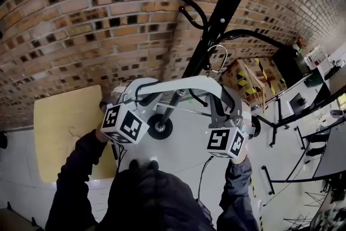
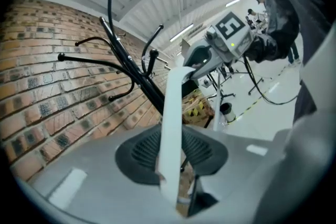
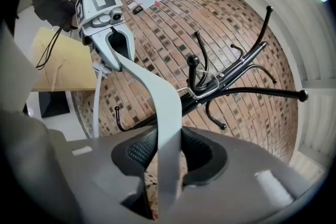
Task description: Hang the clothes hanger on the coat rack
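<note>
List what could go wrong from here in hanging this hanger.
The wire hook sits close to the coat rack pole, so it may knock it or catch the wrong arm. The left gripper and right gripper each clamp only one end of the hanger; a slip could twist it.

Left gripper (image 1: 139, 96) and right gripper (image 1: 219, 104) held up side by side, arms outstretched; both jaws clamped on hanger (image 1: 178, 83) ends

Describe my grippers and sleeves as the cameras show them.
The left gripper and right gripper: light grey bodies, dark ribbed pads inside the jaws, each with a white cube carrying black square markers. A thin black cable trails from the right one. The sleeves are dark.
</note>
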The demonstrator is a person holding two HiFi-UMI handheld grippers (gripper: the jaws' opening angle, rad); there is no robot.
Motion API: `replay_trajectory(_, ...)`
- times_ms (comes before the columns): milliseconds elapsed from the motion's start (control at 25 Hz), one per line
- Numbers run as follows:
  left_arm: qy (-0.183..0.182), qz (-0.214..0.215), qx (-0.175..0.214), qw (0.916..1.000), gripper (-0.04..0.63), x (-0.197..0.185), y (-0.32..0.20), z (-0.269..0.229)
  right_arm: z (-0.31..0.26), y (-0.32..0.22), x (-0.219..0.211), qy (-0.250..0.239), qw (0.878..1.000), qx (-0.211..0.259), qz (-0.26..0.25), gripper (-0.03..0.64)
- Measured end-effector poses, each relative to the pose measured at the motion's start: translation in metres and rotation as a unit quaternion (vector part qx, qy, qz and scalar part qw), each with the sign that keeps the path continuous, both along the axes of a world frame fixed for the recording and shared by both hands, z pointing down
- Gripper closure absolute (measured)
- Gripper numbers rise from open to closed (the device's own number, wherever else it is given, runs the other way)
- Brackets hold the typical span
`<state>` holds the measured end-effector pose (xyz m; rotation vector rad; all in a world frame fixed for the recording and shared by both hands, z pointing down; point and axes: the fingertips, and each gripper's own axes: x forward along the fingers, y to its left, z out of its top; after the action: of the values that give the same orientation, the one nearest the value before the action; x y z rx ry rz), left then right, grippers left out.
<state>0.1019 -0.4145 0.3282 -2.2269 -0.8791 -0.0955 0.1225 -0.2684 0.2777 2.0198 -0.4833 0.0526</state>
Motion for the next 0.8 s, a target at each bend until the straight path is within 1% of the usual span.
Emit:
replay_trajectory(160, -0.027, -0.003, -0.003, 0.9996, 0.472, 0.016, -0.017, 0.024, 0.025, -0.016, 0.017, -0.009, 1.000, 0.006, 0.003, 0.480)
replay_trajectory(240, -0.037, -0.004, 0.002, 0.9993, 0.471, 0.024, -0.020, 0.031, 0.032, -0.019, 0.023, -0.010, 1.000, 0.007, 0.007, 0.479)
replay_trajectory(320, -0.041, -0.003, 0.017, 0.9990, 0.469, 0.032, -0.020, 0.039, 0.038, -0.019, 0.028, 0.001, 1.000, 0.001, 0.015, 0.479)
replay_trajectory(400, -0.044, 0.003, 0.024, 0.9987, 0.466, 0.042, -0.019, 0.048, 0.043, -0.018, 0.035, 0.017, 1.000, -0.004, 0.025, 0.479)
replay_trajectory(480, -0.040, 0.007, 0.029, 0.9987, 0.465, 0.054, -0.018, 0.054, 0.046, -0.018, 0.042, 0.029, 0.999, -0.009, 0.038, 0.477)
replay_trajectory(600, -0.012, -0.001, 0.044, 0.9990, 0.463, 0.067, -0.018, 0.055, 0.050, -0.017, 0.051, 0.029, 0.998, -0.020, 0.061, 0.474)
replay_trajectory(680, -0.001, -0.006, 0.046, 0.9989, 0.460, 0.074, -0.017, 0.058, 0.051, -0.016, 0.054, 0.031, 0.997, -0.021, 0.072, 0.469)
replay_trajectory(720, 0.000, -0.007, 0.044, 0.9990, 0.457, 0.077, -0.016, 0.059, 0.051, -0.015, 0.055, 0.035, 0.996, -0.018, 0.077, 0.461)
replay_trajectory(800, 0.000, -0.007, 0.040, 0.9992, 0.455, 0.081, -0.015, 0.062, 0.048, -0.013, 0.055, 0.043, 0.995, -0.012, 0.084, 0.418)
